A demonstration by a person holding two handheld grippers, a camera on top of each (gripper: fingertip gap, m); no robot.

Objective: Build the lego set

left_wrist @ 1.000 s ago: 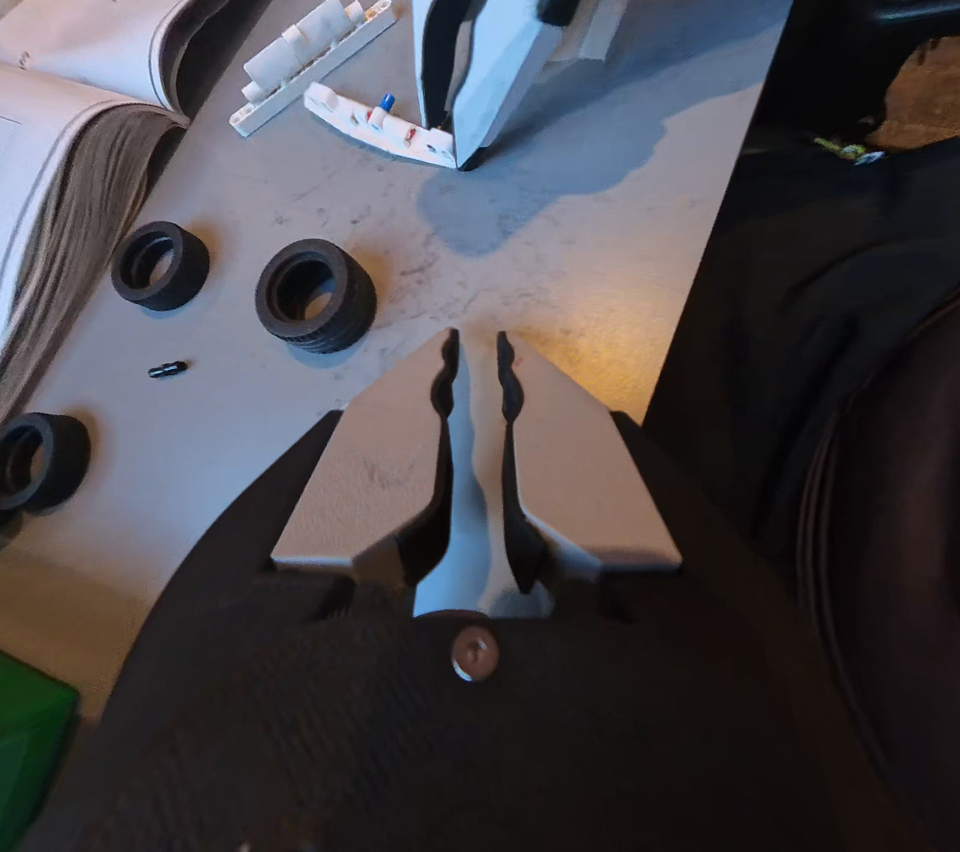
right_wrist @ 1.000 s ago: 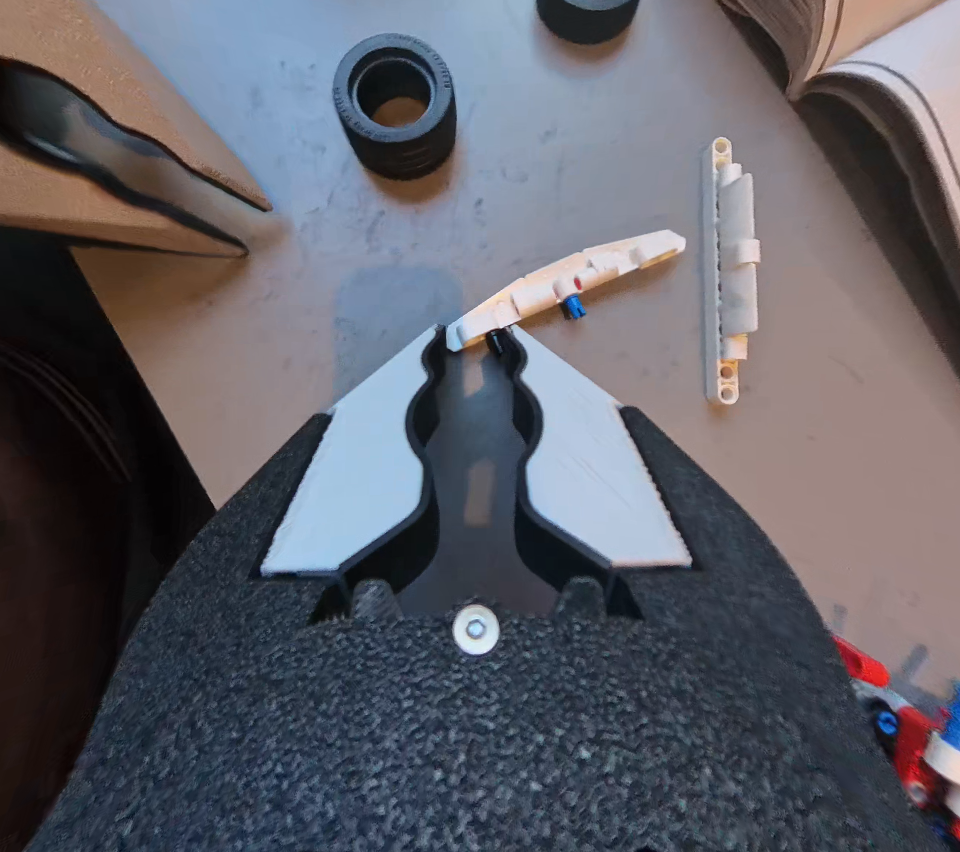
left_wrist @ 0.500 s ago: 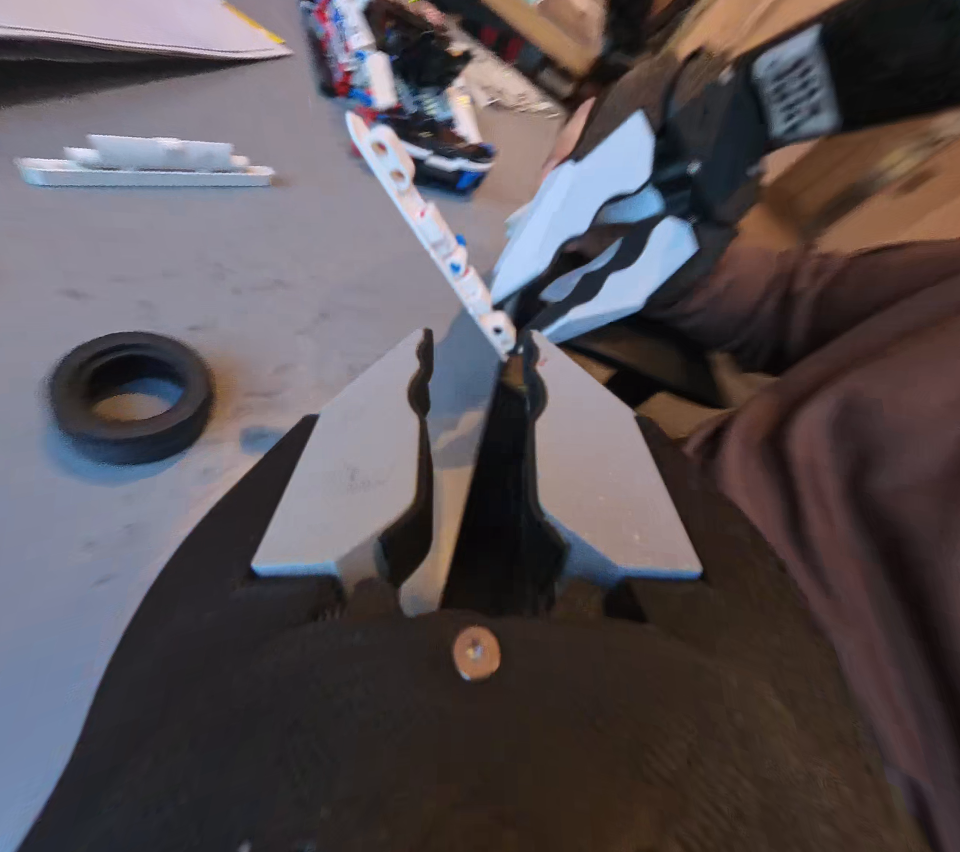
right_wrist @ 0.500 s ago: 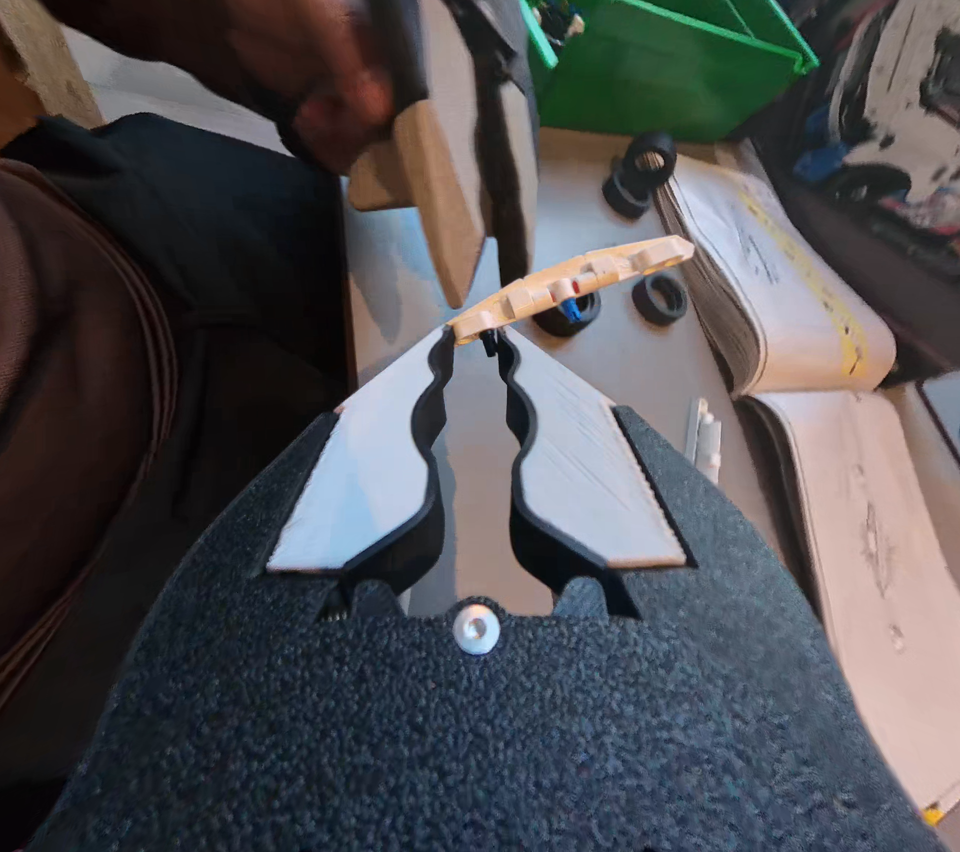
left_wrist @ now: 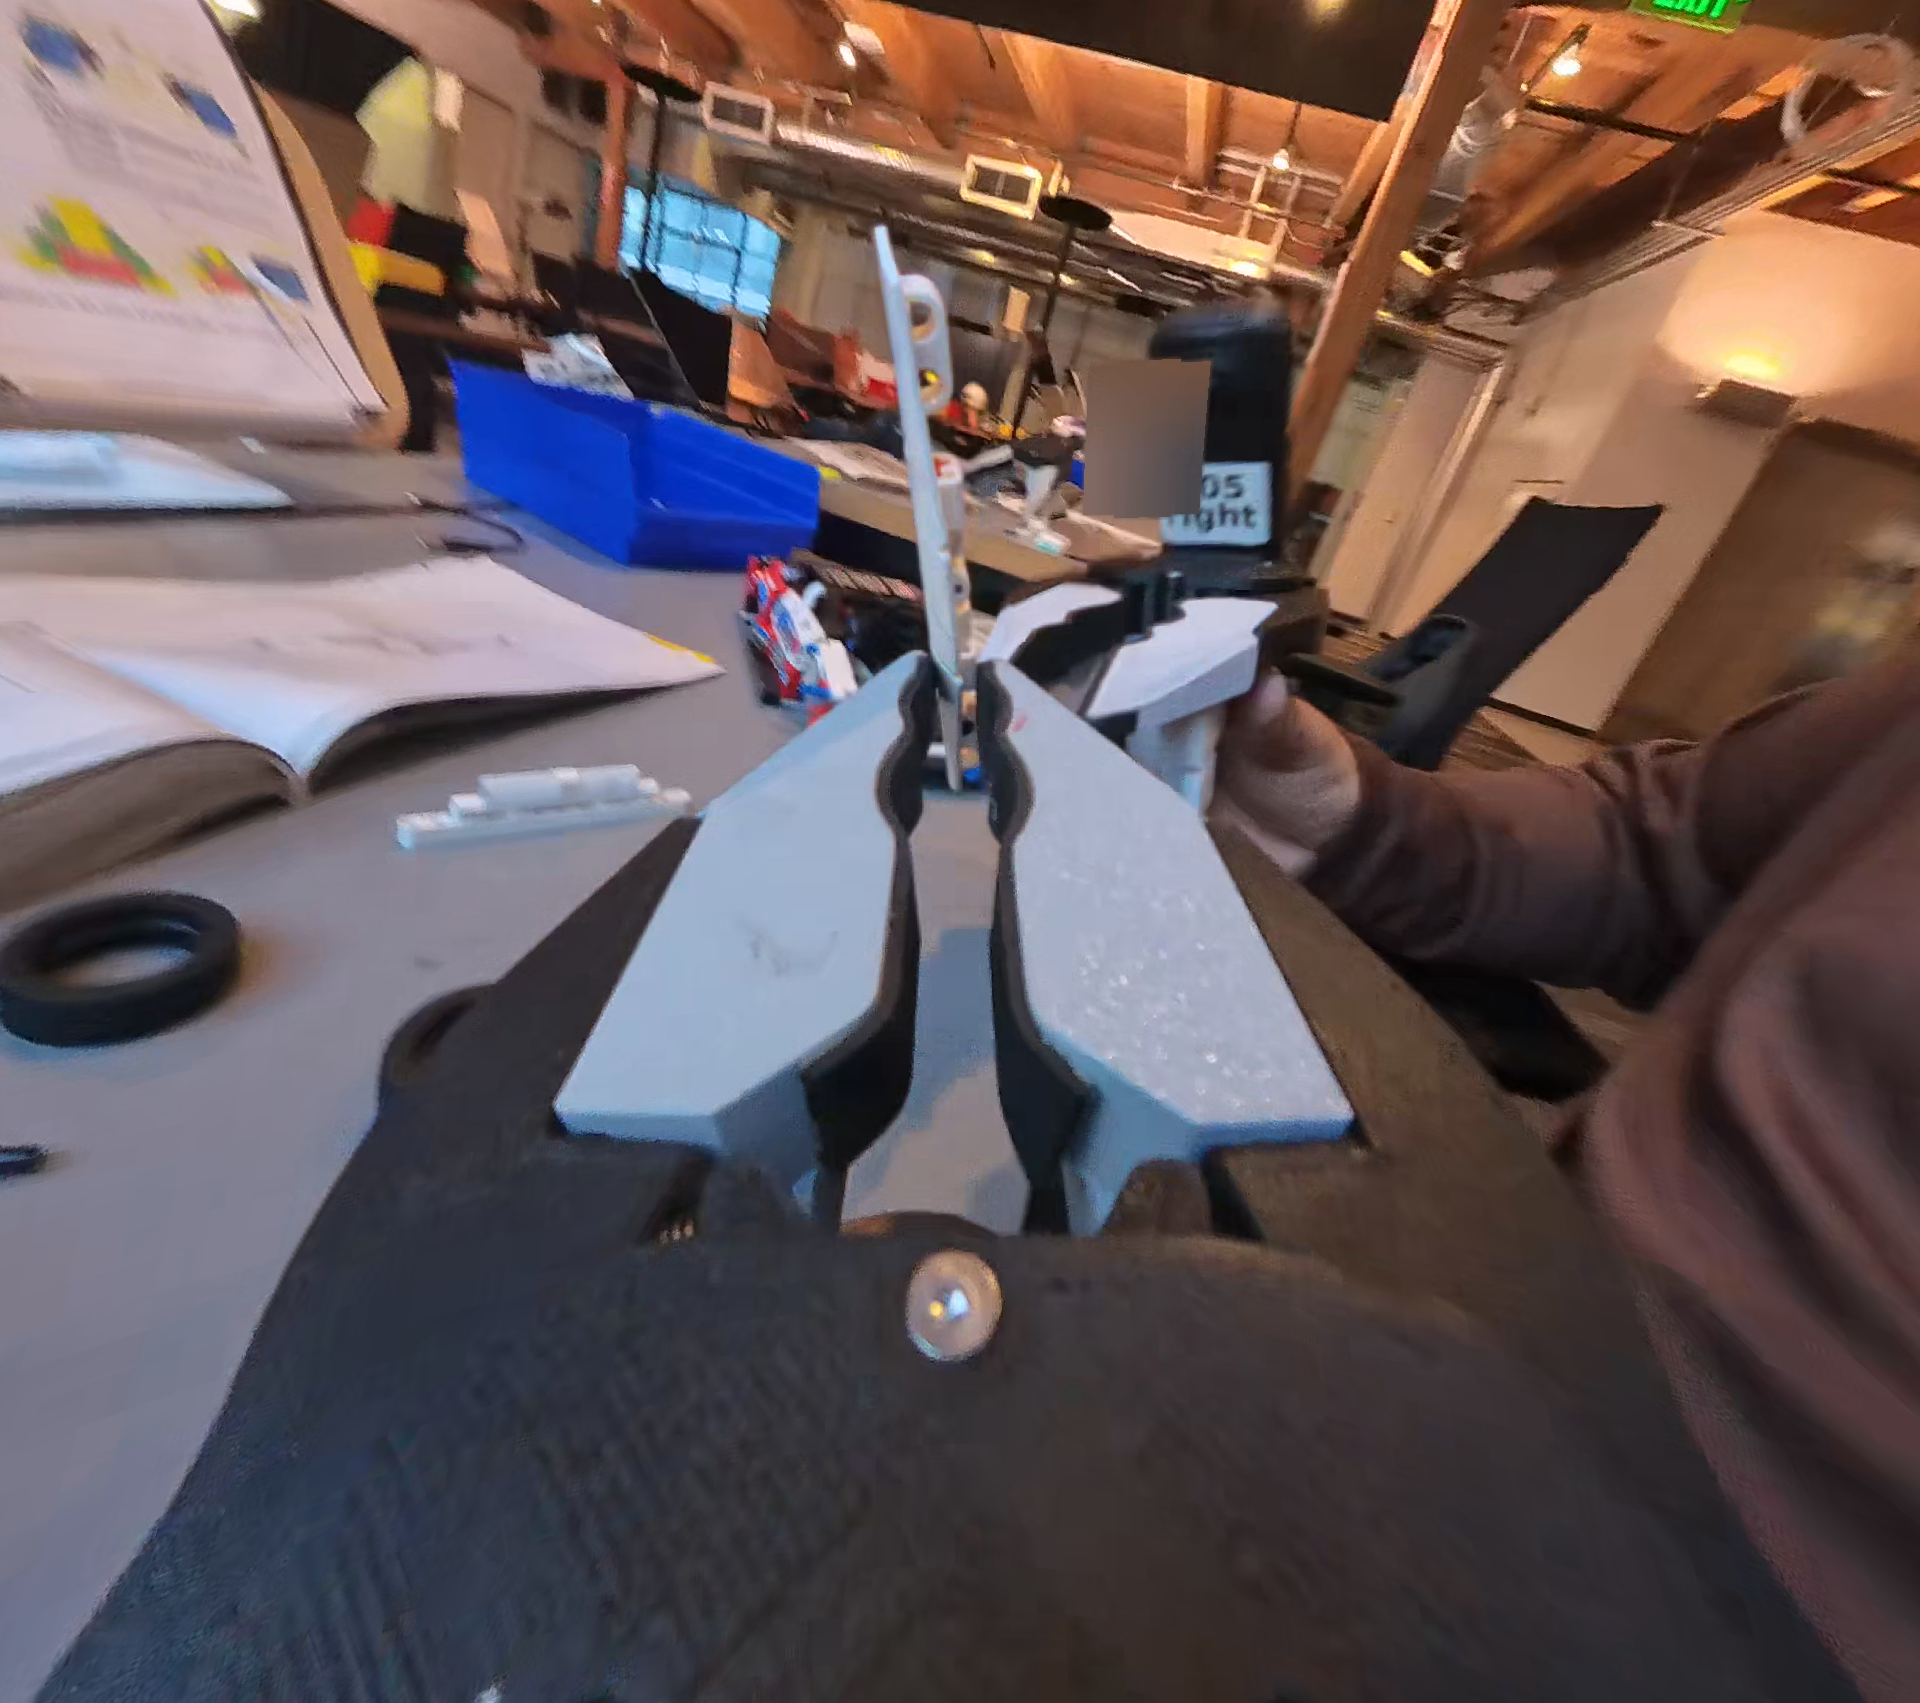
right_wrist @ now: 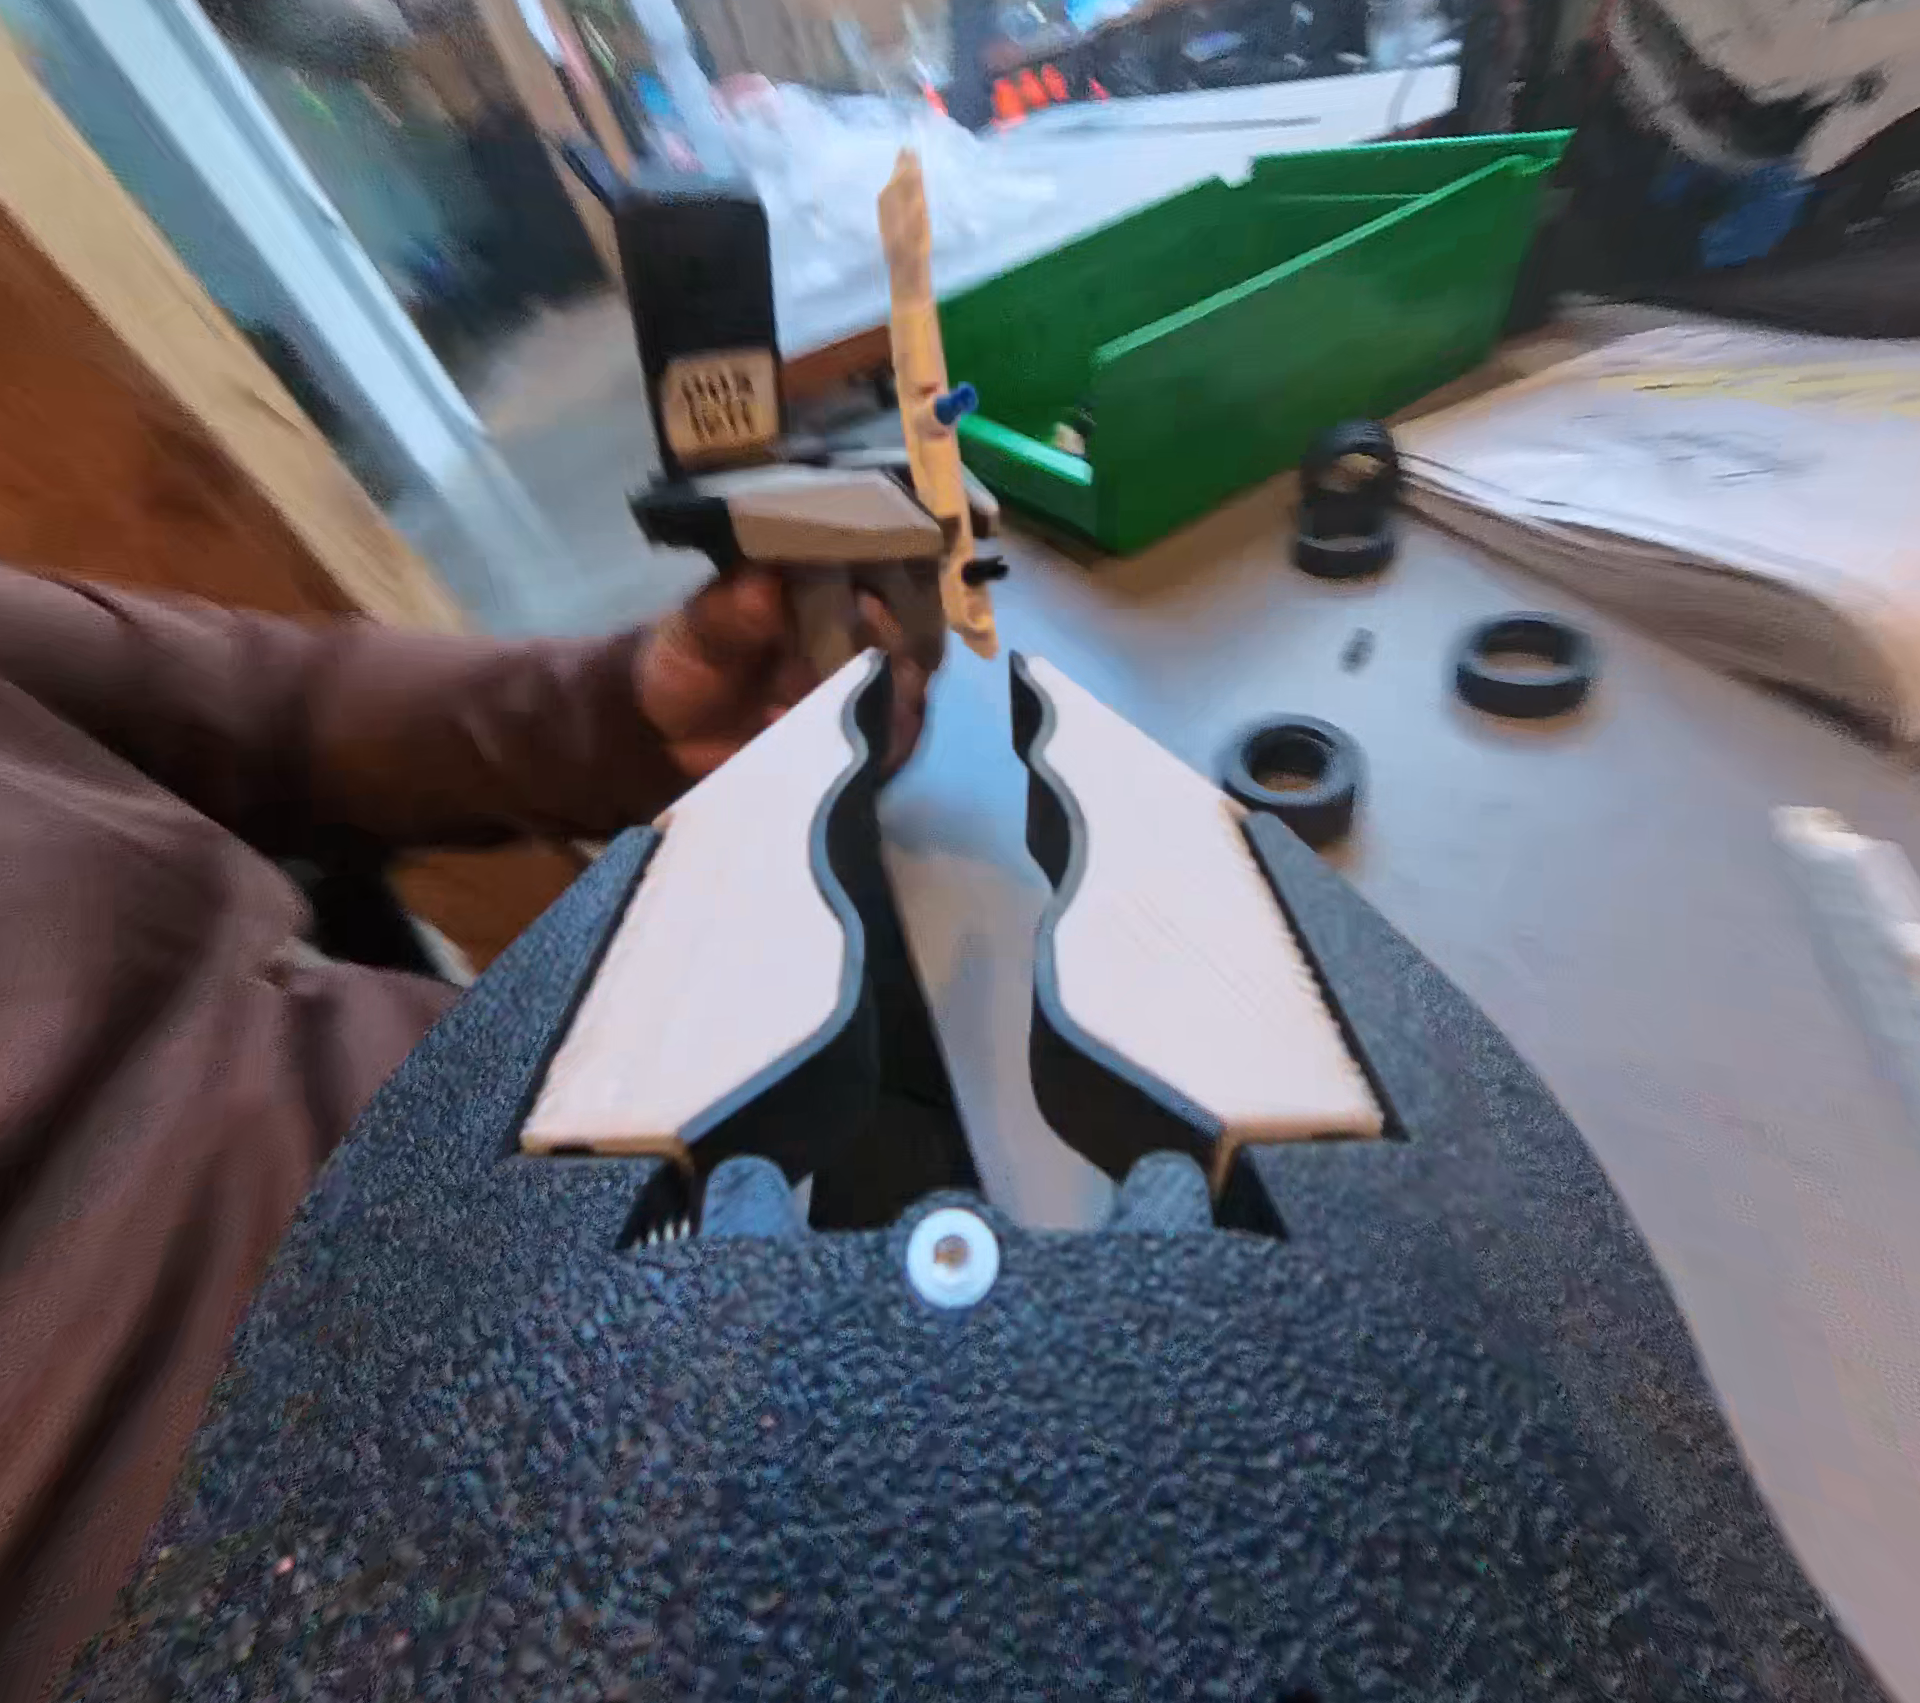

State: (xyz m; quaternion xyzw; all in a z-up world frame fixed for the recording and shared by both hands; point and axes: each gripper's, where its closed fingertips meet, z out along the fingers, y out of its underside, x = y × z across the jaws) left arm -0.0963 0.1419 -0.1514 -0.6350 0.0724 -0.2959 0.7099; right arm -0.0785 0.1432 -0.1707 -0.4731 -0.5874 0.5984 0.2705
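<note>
In the left wrist view, the white lego strip [left_wrist: 932, 510] is pinched upright by the left hand-held gripper [left_wrist: 951, 697] above the grey worktop [left_wrist: 364, 926]; a white beam assembly [left_wrist: 540, 803], black tyre [left_wrist: 116, 965] and open manual [left_wrist: 312, 666] are seen alongside. In the right wrist view, the right hand-held gripper [right_wrist: 945, 666] is spread just below the strip, with tyres [right_wrist: 1291, 777] and a green bin [right_wrist: 1247, 344] beyond.

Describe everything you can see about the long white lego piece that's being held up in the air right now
The long white lego piece is a thin, slightly curved plastic assembly standing nearly upright above the table. It has a round hole near its top, a blue pin and a black pin jutting from one side, and a small red detail. The left gripper clamps its lower end. The right gripper is open just beside that end, and contact cannot be told.
</note>
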